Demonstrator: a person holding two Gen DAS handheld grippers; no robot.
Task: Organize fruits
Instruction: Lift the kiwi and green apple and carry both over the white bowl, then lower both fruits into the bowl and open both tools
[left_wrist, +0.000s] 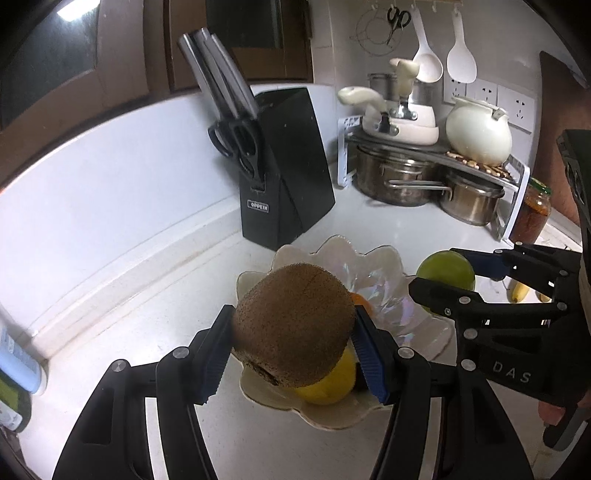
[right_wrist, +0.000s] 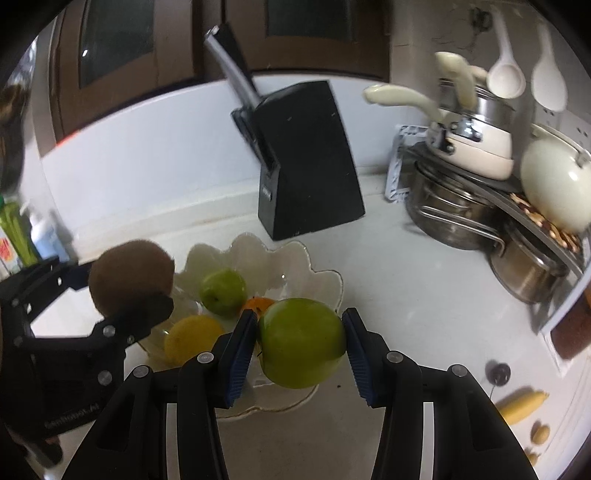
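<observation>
Petal-rimmed glass bowl (right_wrist: 325, 280) on counter: small green fruit (right_wrist: 222, 292), lemon (right_wrist: 192, 338), orange (right_wrist: 258, 304) partly hidden. Above bowl: left gripper (left_wrist: 291, 343) clamped on kiwi (left_wrist: 293, 325); right gripper (right_wrist: 301, 345) clamped on green apple (right_wrist: 301, 343). Banana (right_wrist: 521, 406) cut off near frame edge.

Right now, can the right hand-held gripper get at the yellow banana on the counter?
Probably not: the right hand-held gripper is shut on a green apple. The yellow banana lies unobstructed on the white counter.

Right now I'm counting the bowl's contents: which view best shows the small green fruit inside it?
Right wrist view: the small round green fruit lies unobstructed in the scalloped glass bowl. In the left wrist view, the held kiwi hides it.
</observation>
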